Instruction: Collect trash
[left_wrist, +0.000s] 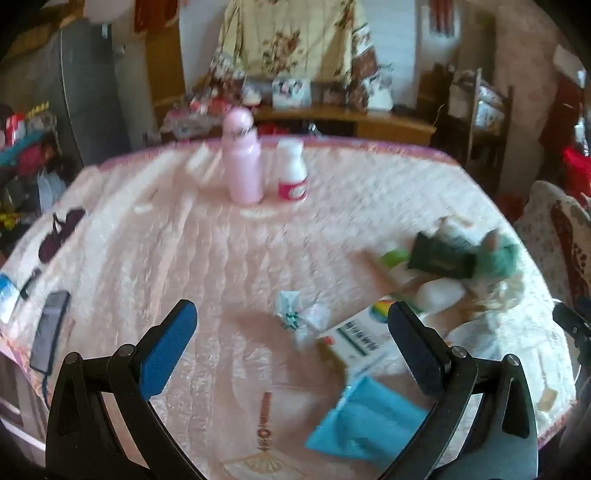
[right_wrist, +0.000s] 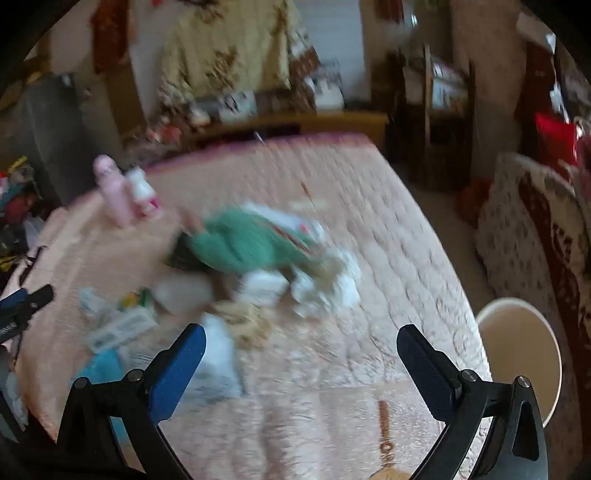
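Trash lies scattered on a pink quilted table cover (left_wrist: 184, 258). In the left wrist view a crumpled white wrapper (left_wrist: 301, 319), a white printed box (left_wrist: 360, 338) and a blue packet (left_wrist: 364, 421) lie between my left gripper's (left_wrist: 291, 332) open fingers, below them. A heap with a dark pouch (left_wrist: 439, 256) and a green wrapper (left_wrist: 496, 254) sits at the right. In the right wrist view the green wrapper (right_wrist: 243, 243), white crumpled paper (right_wrist: 332, 284) and a tan wad (right_wrist: 247, 325) lie ahead of my open right gripper (right_wrist: 301, 347), which holds nothing.
A pink bottle (left_wrist: 242, 162) and a white bottle with a pink label (left_wrist: 291, 171) stand at the table's far side. A phone (left_wrist: 50, 330) lies at the left edge. A white bucket (right_wrist: 521, 350) stands on the floor off the table's right edge, beside a patterned chair (right_wrist: 535, 229).
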